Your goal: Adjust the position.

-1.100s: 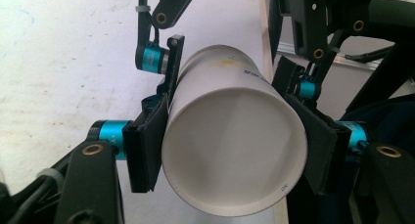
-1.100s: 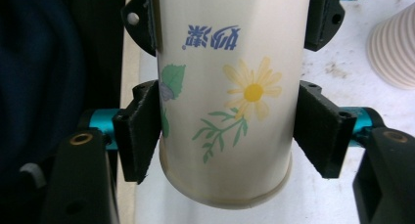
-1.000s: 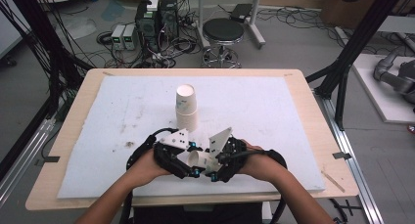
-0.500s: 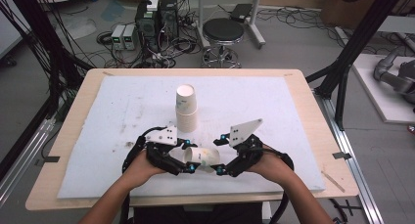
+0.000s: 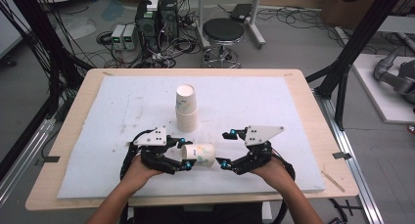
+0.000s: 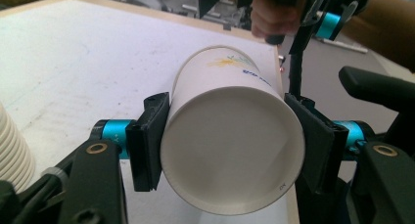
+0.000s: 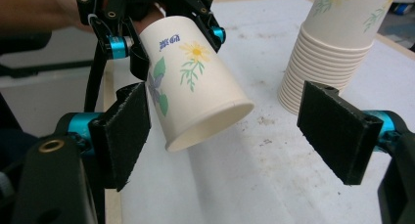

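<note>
A white paper cup (image 5: 200, 154) with a flower print lies on its side just above the white mat, near the front edge. My left gripper (image 5: 182, 155) is shut on its base end, with the pads (image 6: 149, 141) pressing both sides of the cup (image 6: 230, 136). The cup's mouth points toward my right gripper (image 5: 224, 149), which stands open a short way off. In the right gripper view the cup (image 7: 195, 97) hangs ahead of the open right gripper (image 7: 230, 136) and its wide-apart pads (image 7: 337, 131), touching neither.
A stack of several paper cups (image 5: 186, 109) stands upright at the mat's middle, just behind both grippers, and shows as the stack (image 7: 333, 43) beside the right jaw. The white mat (image 5: 274, 101) covers a wooden table (image 5: 313, 111). A stool and cables lie beyond.
The two grippers were pressed close together at the front centre. The right gripper has drawn away to the right with its jaws open, leaving the cup in the left gripper, which shifted slightly left.
</note>
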Demonstrator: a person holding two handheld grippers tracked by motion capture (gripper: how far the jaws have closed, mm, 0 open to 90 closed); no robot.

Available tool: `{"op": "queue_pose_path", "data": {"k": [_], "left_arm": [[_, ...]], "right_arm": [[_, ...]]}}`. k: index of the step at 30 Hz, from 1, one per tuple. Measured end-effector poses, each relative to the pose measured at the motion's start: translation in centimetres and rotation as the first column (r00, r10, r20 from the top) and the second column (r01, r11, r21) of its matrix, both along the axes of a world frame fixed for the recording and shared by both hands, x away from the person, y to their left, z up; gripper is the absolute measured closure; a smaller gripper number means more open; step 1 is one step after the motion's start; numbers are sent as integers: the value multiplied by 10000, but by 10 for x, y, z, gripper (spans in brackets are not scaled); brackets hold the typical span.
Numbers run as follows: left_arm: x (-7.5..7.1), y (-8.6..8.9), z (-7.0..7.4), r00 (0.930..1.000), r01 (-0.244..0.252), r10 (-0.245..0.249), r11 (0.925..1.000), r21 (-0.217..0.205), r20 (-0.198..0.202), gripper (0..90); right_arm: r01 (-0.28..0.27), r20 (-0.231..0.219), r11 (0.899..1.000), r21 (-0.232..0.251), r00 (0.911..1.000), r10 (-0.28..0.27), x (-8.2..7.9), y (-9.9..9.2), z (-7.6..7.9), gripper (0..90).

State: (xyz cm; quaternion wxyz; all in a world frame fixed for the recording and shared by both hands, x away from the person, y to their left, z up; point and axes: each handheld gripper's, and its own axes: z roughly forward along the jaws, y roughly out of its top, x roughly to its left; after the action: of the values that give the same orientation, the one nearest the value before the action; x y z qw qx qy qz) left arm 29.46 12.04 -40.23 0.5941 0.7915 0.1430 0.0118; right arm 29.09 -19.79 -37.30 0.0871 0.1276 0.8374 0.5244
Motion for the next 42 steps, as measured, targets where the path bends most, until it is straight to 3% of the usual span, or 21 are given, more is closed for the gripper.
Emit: {"op": "queue_pose_path", "data": {"k": [13,20,42], "left_arm": [[-6,1,-5,9976,199,-141,9961,-854,677,366],[-8,2,-6,9966,326,-228,9918,-1238,796,366],[-11,-7,-3,9884,1144,-988,9838,-1378,1154,366]], "right_arm": [[181,-165,9903,1377,9997,-160,-8,-9,-29,209],[-85,-325,9889,1484,9994,135,-8,-7,-33,209],[-834,-588,9832,1623,9938,940,-7,3,-39,209]]}}
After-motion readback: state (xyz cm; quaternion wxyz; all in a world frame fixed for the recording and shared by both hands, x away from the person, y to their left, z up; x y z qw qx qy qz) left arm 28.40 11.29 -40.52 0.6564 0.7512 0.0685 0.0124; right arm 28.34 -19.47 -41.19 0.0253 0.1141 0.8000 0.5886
